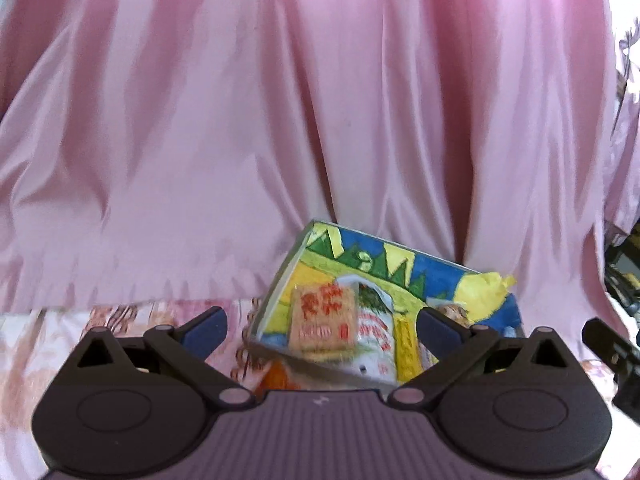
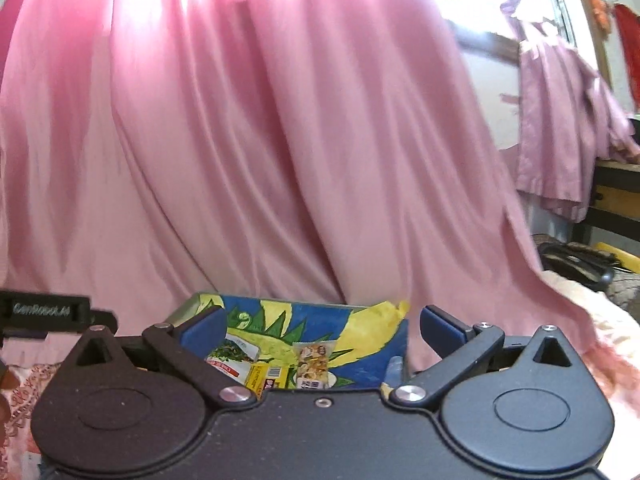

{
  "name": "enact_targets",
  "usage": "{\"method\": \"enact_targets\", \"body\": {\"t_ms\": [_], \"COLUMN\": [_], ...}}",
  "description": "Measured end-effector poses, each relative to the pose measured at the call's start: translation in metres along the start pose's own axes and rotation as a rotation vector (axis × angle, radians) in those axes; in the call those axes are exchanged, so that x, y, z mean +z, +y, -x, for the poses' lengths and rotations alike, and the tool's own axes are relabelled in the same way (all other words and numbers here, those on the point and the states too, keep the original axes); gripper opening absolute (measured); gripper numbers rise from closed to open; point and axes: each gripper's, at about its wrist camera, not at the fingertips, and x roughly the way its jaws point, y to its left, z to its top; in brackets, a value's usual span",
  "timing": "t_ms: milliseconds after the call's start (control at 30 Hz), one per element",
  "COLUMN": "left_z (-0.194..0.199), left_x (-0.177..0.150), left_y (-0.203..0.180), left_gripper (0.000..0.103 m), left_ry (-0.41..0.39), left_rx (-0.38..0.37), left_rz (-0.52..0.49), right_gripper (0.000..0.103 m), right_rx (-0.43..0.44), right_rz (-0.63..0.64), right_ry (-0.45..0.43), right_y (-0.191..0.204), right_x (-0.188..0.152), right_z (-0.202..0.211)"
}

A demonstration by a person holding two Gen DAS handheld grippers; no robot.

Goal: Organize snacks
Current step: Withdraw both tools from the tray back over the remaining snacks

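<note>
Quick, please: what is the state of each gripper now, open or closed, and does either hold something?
Left gripper: jaws open, holding nothing.
Right gripper: jaws open, holding nothing; the painted blue-and-yellow snack box lies ahead.

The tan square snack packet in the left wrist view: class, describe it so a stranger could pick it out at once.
Find the pink curtain, then the painted blue, yellow and green box at its foot. Inside, among the snacks, lies the tan square packet, between the open left gripper fingers. Only it has red lettering on plain tan; its neighbours are white or yellow.
</note>
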Motion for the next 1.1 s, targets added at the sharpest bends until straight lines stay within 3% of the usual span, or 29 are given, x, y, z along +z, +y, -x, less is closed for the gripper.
{"method": "enact_targets", "body": {"t_ms": [400, 800, 1100], "left_z": [0.095, 0.145, 0.168], "left_x": [-0.045, -0.091, -0.114], "left_y": [-0.005, -0.009, -0.005], "left_gripper": [0.103, 0.103, 0.103], "left_ry": [-0.071, -0.026, 0.025], "left_rx": [0.066, 0.072, 0.113], "left_rz": [-0.078, -0.187, -0.226], "right_gripper": [0.102, 0.102, 0.102], "right_rx": [0.025, 0.021, 0.015], "right_rz": [-0.002, 0.013, -0.011], "right_ry": [0.0, 0.106, 0.198], "right_y": [-0.012, -0.008, -0.01], "right_x": [-0.016, -0.046, -0.059], "right_z": [0.103, 0.172, 0.193]}}
